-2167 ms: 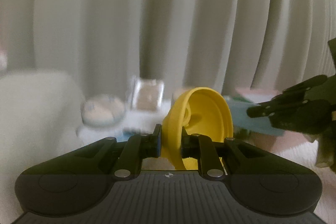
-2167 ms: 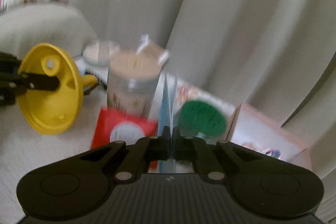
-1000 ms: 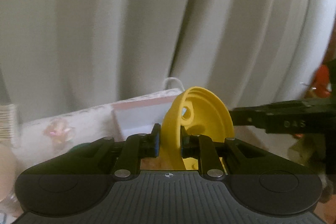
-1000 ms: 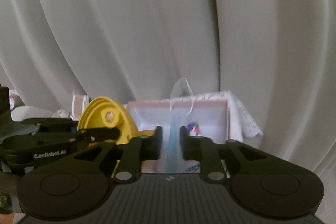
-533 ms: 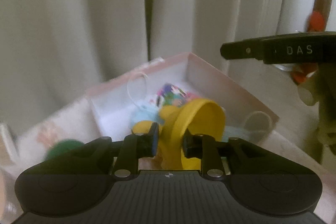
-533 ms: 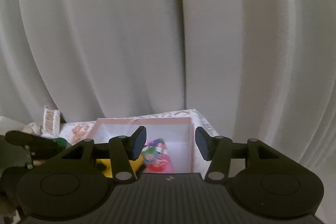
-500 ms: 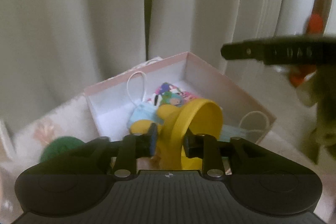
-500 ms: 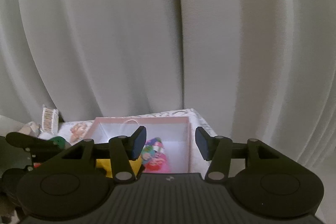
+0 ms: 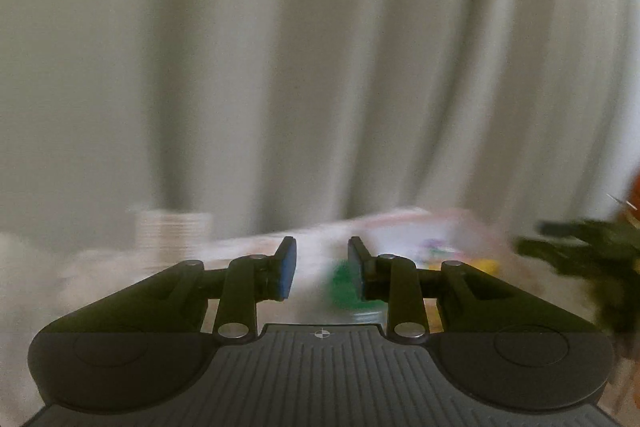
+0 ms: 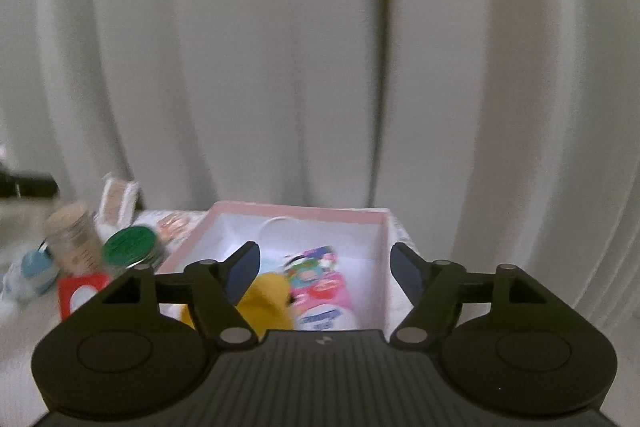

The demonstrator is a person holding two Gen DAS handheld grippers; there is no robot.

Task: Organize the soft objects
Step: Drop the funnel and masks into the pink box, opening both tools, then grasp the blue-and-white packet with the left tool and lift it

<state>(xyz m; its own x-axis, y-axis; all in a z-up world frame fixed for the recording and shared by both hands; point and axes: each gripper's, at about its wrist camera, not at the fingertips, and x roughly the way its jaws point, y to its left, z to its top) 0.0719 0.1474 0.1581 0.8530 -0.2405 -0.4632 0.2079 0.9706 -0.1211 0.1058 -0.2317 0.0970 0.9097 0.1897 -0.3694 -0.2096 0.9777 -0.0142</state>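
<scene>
In the right wrist view a pink box (image 10: 300, 213) with white walls holds a yellow soft funnel (image 10: 268, 301), colourful packets (image 10: 318, 269) and a white mask loop (image 10: 280, 227). My right gripper (image 10: 323, 261) hovers over the box's near side, its jaws opening wide with nothing between them. In the blurred left wrist view my left gripper (image 9: 320, 261) is open and holds nothing. There the box (image 9: 424, 227) and a yellow smear of the funnel (image 9: 486, 265) lie off to its right. The right gripper (image 9: 580, 247) shows dark at the right edge.
Left of the box stand a green-lidded jar (image 10: 132, 247), a cork-topped jar (image 10: 74, 239), a red card (image 10: 80, 293) and a pale blue soft thing (image 10: 36, 267). White curtains (image 10: 320, 67) hang close behind. A white ribbed item (image 9: 172, 231) sits far left.
The left gripper let go of the yellow funnel, which now lies in the box, and swung away to the left. The right gripper dropped the blue mask and its jaws spread wider.
</scene>
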